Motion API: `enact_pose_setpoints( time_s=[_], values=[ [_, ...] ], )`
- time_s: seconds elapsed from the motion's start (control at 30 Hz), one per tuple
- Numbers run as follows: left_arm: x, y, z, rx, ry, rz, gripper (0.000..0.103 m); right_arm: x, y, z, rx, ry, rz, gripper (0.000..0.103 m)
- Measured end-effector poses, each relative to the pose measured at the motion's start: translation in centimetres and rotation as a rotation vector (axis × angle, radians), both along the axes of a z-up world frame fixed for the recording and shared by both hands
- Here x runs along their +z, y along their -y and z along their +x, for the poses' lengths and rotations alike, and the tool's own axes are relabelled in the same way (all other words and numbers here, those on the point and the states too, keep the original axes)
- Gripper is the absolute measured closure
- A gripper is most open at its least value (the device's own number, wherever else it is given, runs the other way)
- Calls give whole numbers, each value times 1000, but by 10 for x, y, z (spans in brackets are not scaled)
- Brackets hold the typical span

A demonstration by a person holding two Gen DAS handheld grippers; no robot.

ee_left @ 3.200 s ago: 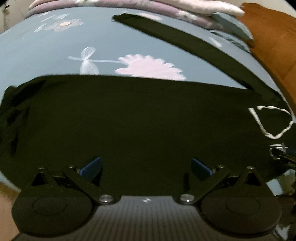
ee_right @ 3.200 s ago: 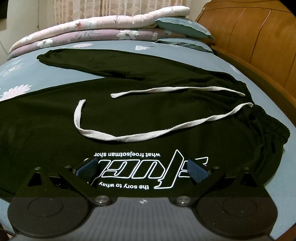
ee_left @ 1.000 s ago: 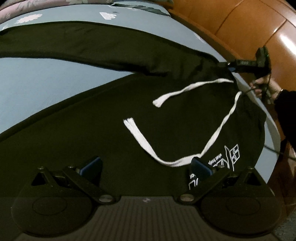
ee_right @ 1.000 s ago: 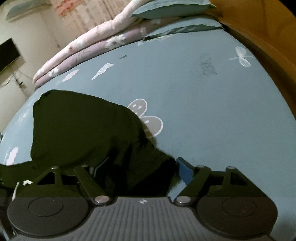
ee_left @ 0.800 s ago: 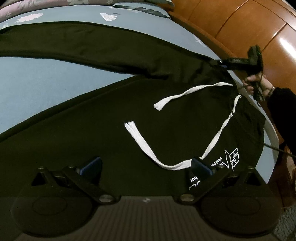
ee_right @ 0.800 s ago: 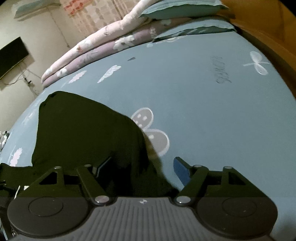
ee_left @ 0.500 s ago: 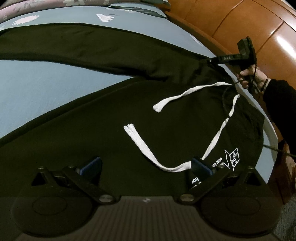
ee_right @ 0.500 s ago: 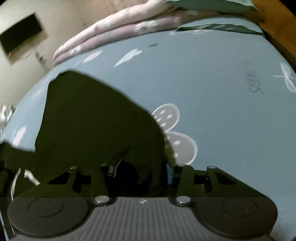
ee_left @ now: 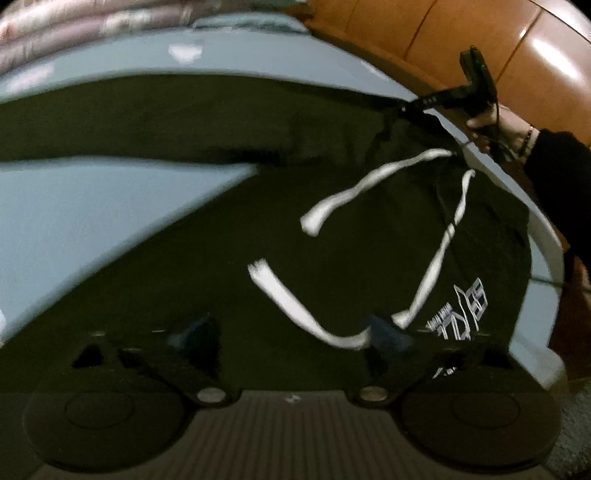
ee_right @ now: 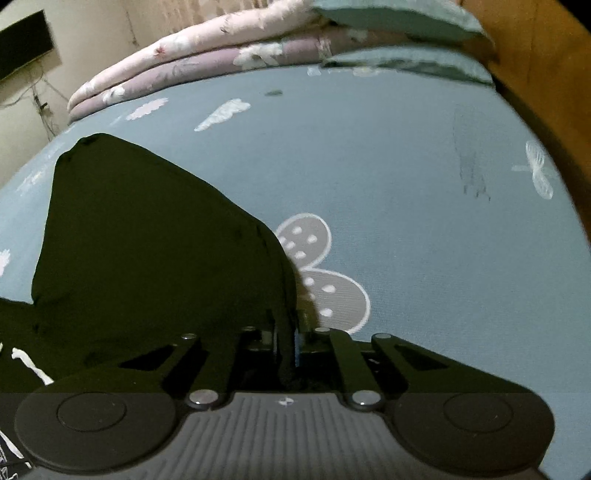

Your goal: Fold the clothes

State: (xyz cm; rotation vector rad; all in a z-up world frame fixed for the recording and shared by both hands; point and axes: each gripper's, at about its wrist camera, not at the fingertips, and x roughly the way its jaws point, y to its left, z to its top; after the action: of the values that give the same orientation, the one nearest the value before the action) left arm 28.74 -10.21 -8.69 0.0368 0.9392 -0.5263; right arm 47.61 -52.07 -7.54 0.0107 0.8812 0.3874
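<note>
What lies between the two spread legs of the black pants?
In the left wrist view, only a bare wedge of the blue bedsheet lies between the legs of the black pants; the white drawstring lies on the waist end.

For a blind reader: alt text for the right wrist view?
The right tongs are clamped shut on the edge of black sweatpants lying on a blue floral bedsheet. Folded quilts and a pillow lie beyond.

Dim indoor light, and heavy fisheye bending in both of my wrist views.

My left view is smeared by motion blur, with glare on the wooden headboard (ee_left: 546, 55); the black trousers (ee_left: 258, 236) show no detail. My right view is sharper, the bedsheet (ee_right: 406, 166) evenly lit, corners vignetted black.
</note>
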Motion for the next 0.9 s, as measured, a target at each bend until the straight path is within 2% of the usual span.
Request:
enact_pose_setpoints(
  time_s=[0.1,0.23,0.4,0.5,0.67,0.77,0.87,0.9],
  values=[
    [20,3,18,-30,103,35,27,17,-8,-16,14,47,-18,95],
    [39,27,50,-135,255,165,28,40,-25,-36,64,99,-40,95],
    [42,67,97,-238,373,263,28,63,-49,-64,125,155,-73,95],
    [35,91,123,-286,454,319,25,70,-66,-78,157,174,-94,95],
    [12,130,152,-403,617,502,25,74,-92,-103,216,189,-140,95],
    [0,143,163,-475,688,586,24,73,-105,-116,248,189,-155,95],
    [-19,154,169,-555,749,744,24,73,-113,-129,278,185,-160,95],
    [-23,156,170,-580,751,770,24,73,-116,-133,287,183,-163,95]
  ],
)
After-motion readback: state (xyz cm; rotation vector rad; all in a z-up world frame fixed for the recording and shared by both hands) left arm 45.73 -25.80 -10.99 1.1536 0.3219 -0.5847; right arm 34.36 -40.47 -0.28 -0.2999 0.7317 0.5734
